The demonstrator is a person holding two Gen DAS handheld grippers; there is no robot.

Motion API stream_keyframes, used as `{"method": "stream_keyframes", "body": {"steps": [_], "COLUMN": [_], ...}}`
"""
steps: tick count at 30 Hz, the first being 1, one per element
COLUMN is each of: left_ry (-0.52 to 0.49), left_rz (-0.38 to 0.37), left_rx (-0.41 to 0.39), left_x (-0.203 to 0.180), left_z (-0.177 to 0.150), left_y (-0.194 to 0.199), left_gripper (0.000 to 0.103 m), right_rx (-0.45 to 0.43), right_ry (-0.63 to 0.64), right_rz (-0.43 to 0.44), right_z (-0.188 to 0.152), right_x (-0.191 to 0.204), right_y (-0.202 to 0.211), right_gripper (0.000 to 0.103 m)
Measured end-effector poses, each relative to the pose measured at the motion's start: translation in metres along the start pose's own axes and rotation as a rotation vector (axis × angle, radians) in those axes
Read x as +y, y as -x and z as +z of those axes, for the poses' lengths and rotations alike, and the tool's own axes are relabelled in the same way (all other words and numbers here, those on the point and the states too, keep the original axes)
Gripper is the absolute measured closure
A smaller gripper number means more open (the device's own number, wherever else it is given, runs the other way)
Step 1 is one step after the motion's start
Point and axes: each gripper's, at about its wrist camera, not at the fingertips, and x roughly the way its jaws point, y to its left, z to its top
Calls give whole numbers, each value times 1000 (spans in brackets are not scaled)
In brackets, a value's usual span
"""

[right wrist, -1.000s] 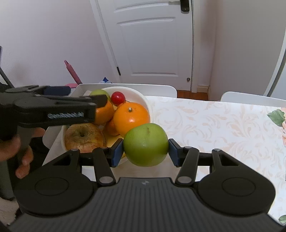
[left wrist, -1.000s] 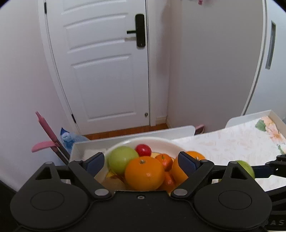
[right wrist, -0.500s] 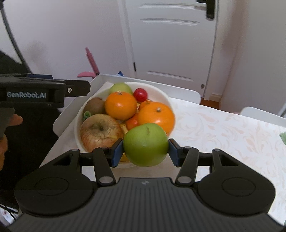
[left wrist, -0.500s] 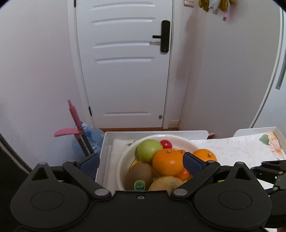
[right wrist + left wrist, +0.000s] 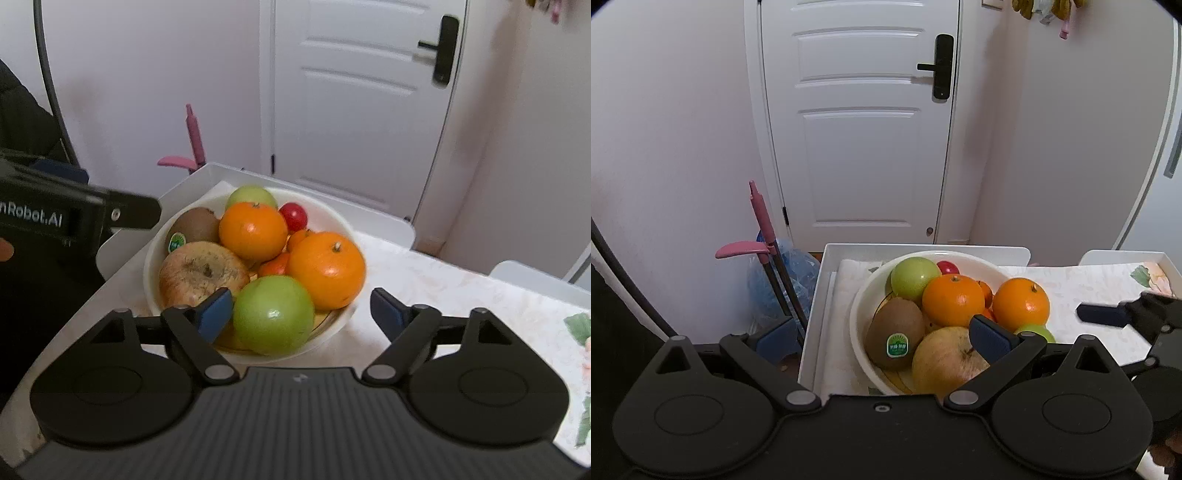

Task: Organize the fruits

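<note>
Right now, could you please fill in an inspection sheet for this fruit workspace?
Surface: table with a pale floral cloth, white chair backs at its far edge.
Job's things: white bowl piled with two oranges, a kiwi, a brownish apple, a red tomato and a far green apple; a near green apple lies at the bowl's near edge.
Clutter: nothing seen.
Grippers: right gripper is opening, near green apple between its fingers, right one clear; left gripper open, nothing held.
Cables: dark cable against the wall.
Surroundings: white door, pink handles, blue water bottle.
</note>
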Motion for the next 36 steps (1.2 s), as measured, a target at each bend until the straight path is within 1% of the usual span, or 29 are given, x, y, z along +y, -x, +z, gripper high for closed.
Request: {"method": "stream_keyframes", "body": {"steps": [4,10,17,19,20,23,25,28,32,36], "left_ry": [5,7,9,14,15,8,8,15,14,5], "left_rz": [6,2,5,1,-1,7,12,8,16,22], "left_rx": [-4,-41,-88,-96,-98,-104,-104,-103,-96,-85], "left_x": [-1,-16,-50,-60,-65,-80,-90,-102,-119,-133], "left_z": [-3,-2,-2,-2,-3,-6,-10,-19,-35,-56], "left_y": [6,29,75,90,98,119,130,145,159,169], "left_gripper": [2,2,2,1,0,0,0,0,0,0], "right_rx": [-6,-33,-49,-45,-44,-39,-54,-44,-27,-7], "right_ry": [-31,-56,-133,-156,-169,-209,-237,-246,-272,-282], "right_rz": [2,0,-31,-55,-67,-106,-129,-167,-194,-215], "right_z": [-1,0,0,-2,-4,-13,-22,-35,-55,-74], "right_x": [-7,-23,-60,-70,-75,-86,-92,-99,-104,-101], "right_y": [9,43,107,127,138,166,186,206,224,234], "right_gripper": [5,5,5,2,2,0,0,0,0,0]}}
